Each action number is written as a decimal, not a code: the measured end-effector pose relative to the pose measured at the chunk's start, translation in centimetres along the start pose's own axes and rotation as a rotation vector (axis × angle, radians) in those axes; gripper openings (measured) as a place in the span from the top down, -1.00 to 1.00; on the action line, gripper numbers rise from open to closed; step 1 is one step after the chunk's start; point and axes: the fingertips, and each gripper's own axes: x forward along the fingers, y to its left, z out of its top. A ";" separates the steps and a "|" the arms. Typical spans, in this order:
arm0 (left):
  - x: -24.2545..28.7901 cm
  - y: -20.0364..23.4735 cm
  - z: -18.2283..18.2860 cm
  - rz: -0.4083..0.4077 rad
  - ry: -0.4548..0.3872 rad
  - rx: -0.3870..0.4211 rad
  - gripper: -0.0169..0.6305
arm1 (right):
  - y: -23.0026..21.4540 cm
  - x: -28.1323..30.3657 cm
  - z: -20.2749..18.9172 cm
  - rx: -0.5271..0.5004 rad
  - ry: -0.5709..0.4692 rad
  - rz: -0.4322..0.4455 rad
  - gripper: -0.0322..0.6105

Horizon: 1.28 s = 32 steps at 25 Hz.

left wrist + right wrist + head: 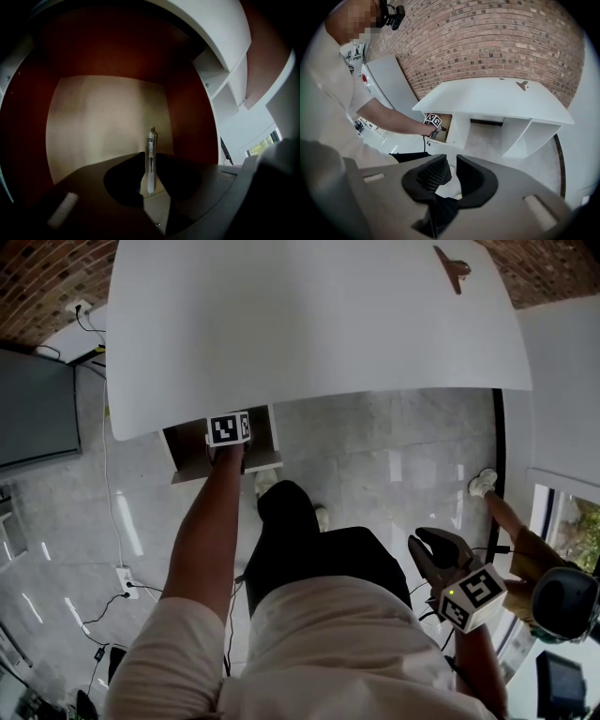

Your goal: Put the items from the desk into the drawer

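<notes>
My left tool (150,154) reaches down into the drawer (103,122). Its jaws stand slightly spread, with the pen (151,140) lying lengthwise in the gap between them. I see a thin sliver of space on either side of the pen, so the pads do not seem to press on it. Its pale end sits back between the jaws and its clip end points ahead, past the tips. The pen rests on the drawer's light floor, with reddish-brown walls rising ahead of the tool and to both sides of it.

My right tool (451,161) hangs low at my side, well apart from the drawer. Its jaws stand a little apart with nothing between them, and only the pale floor (487,136) shows through the gap. Far ahead of this tool stands the white bench (497,96), the open drawer under its left end, and my arm (389,117) stretches across to it. One small dark item (521,85) lies on the bench top near the far right corner. Beyond the bench rises a brick wall (497,42).
</notes>
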 end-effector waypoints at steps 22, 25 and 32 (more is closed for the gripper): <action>-19.2 -9.3 -4.1 0.036 -0.125 0.001 0.70 | 1.8 -9.2 -2.1 -0.079 -0.180 0.163 0.73; -22.7 -12.0 -6.0 0.030 -0.153 0.005 0.71 | 1.8 -10.3 -3.3 -0.107 -0.192 0.192 0.73; -33.4 -19.1 -9.5 -0.066 -0.236 0.027 0.91 | 4.8 -11.5 -3.3 -0.191 -0.252 0.278 0.82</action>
